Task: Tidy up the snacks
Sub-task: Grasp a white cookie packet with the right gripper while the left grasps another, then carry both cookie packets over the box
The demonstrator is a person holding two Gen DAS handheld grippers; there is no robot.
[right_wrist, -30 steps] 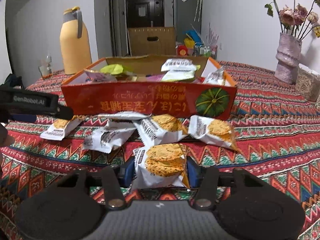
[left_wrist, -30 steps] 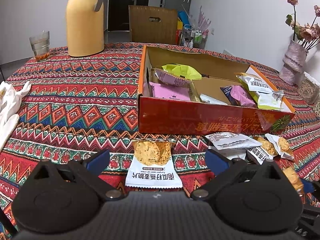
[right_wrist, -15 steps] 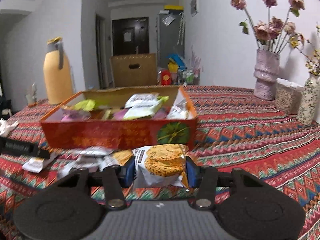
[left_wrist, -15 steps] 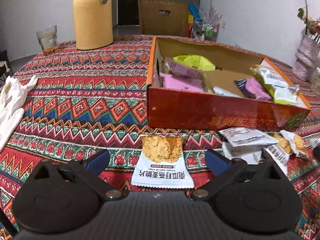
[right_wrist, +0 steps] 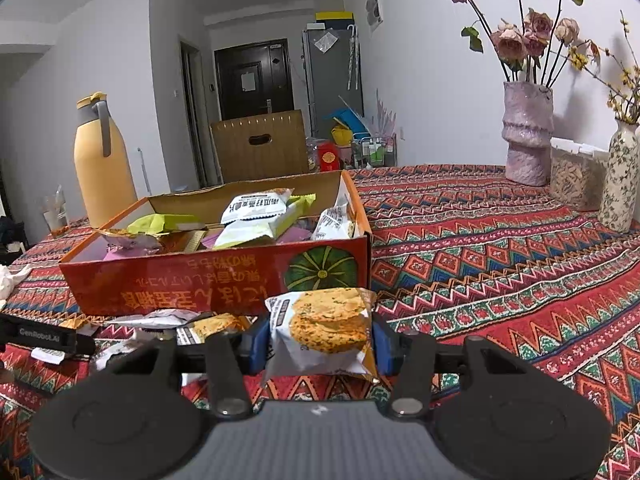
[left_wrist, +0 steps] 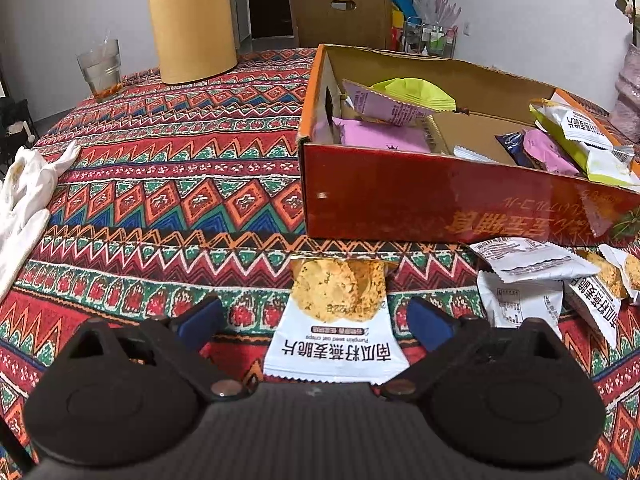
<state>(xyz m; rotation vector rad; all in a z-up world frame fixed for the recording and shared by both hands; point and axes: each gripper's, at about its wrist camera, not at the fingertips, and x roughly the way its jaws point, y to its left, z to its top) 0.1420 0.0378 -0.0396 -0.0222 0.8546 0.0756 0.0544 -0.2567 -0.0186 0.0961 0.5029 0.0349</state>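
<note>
The left tool (left_wrist: 314, 322) is closing, its jaws not yet touching the white flat oat-crisp packet (left_wrist: 335, 326) lying between them on the worktop (left_wrist: 168, 184). The right tool (right_wrist: 320, 338) clamps a white crinkled cookie packet (right_wrist: 324, 330), the open orange cardboard box (right_wrist: 224, 280) just ahead.

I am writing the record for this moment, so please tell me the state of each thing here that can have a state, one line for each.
Left gripper: jaws closing, not yet touching a packet.
Cracker packet: sealed, flat on tablecloth between the left fingers.
Right gripper: shut on held packet, lifted.
Snack box: open, partly filled.
Glass: upright, some drink inside.
Thermos: upright, lid on.
</note>
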